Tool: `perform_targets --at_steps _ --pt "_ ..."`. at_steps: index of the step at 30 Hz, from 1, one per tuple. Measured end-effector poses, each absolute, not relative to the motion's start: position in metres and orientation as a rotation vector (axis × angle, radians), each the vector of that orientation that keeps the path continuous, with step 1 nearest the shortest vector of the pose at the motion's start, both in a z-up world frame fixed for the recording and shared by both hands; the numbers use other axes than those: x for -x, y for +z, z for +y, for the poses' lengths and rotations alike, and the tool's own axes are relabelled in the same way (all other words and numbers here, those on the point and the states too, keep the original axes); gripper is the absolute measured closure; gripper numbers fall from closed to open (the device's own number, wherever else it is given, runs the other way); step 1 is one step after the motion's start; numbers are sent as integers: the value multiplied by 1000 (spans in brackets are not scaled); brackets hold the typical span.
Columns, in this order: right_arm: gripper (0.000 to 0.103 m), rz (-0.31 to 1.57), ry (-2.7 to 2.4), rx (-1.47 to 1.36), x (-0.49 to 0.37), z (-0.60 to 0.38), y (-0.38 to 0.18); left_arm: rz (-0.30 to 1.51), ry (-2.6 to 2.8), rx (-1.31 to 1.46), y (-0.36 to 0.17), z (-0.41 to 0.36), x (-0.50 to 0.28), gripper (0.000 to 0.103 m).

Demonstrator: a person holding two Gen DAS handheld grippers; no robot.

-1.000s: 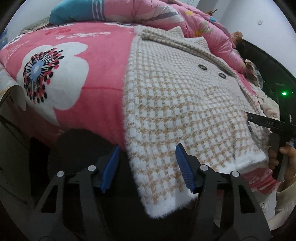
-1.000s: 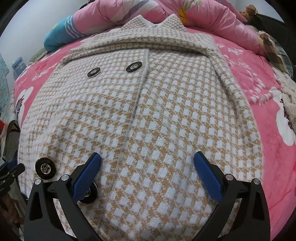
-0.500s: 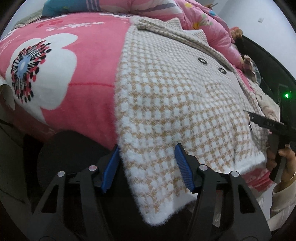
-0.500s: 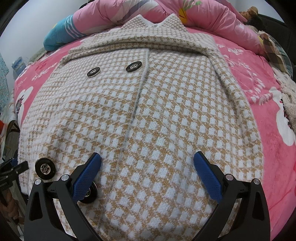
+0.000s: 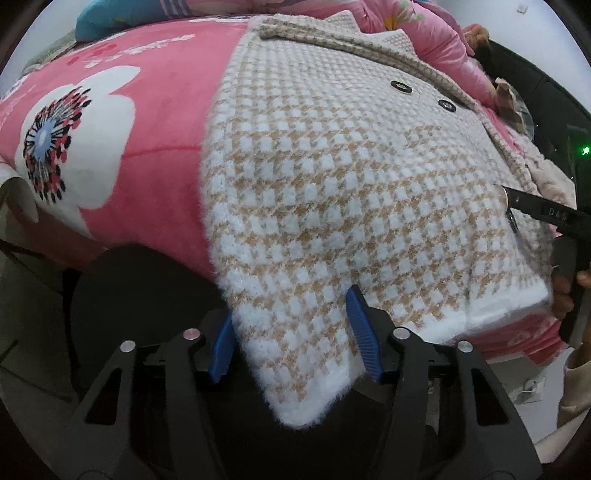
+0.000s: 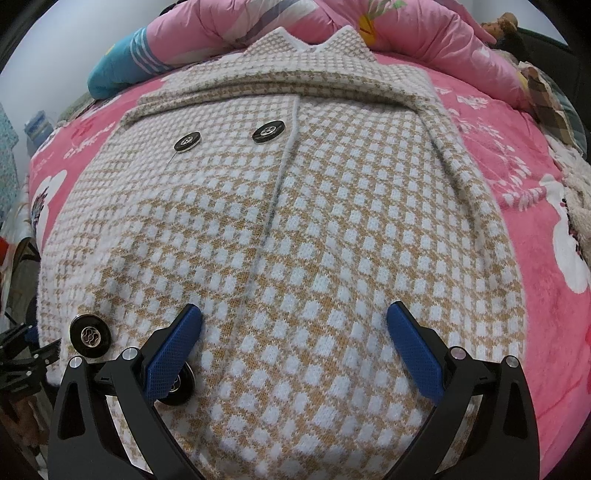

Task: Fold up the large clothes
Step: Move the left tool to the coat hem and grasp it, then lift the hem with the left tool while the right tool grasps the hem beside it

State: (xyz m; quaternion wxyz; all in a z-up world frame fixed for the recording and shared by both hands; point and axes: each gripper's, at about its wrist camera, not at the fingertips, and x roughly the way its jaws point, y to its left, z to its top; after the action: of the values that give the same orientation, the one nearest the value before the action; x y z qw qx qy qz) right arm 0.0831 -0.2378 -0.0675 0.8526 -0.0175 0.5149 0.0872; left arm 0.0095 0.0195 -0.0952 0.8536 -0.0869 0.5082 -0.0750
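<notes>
Houndstooth coat (image 5: 332, 192): your left hand-held gripper (image 5: 291, 332) has its hem corner, low in the centre of the left wrist view, between its blue pads (image 5: 360, 332). The jaws have just been closing, yet the pads stand on either side of the fluffy white-edged corner, and whether they already press on it you cannot tell from this view. That corner hangs off the near edge of the bed over a dark shape below.

Your right hand-held gripper (image 6: 295, 347) stands wide open above the lower middle of the coat (image 6: 295, 221), with its blue pads (image 6: 415, 350) apart and nothing clamped. Just beside its left pad sit two large black buttons (image 6: 90, 335), one partly hidden under the pad. Two more black buttons (image 6: 268, 131) lie in the upper centre of that view, below the folded collar.

Beyond both grippers, the coat lies flat and front up on a pink flowered blanket (image 5: 122, 122) covering the bed. A pink quilt (image 6: 424, 33) is bunched along the top of the frame, with a teal striped piece at upper left. At the right edge of the left wrist view, your hand (image 5: 565, 291) holds the right gripper's handle.
</notes>
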Motion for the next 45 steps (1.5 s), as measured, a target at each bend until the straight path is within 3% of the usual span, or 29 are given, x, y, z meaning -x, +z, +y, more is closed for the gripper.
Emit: perform_targets --at_steps 8,14,22,30,39,45 --pt "6 1095 187 37 -92 -239 -66 1041 -115 113 -88 11 -5 72" --pt "6 1086 173 -3 -94 -248 -54 1019 -88 63 -85 9 -2 79" --pt "6 1013 32 -82 -73 -310 -18 1008 -99 90 -85 14 -1 79" --pt "7 1126 -33 -315 -39 -368 -31 998 -120 108 -87 18 0 79" --pt "21 1207 23 -462 -9 -367 -46 983 -140 123 -87 20 1 79" --pt "38 1234 19 -475 10 -365 -44 982 -144 122 -88 20 0 79"
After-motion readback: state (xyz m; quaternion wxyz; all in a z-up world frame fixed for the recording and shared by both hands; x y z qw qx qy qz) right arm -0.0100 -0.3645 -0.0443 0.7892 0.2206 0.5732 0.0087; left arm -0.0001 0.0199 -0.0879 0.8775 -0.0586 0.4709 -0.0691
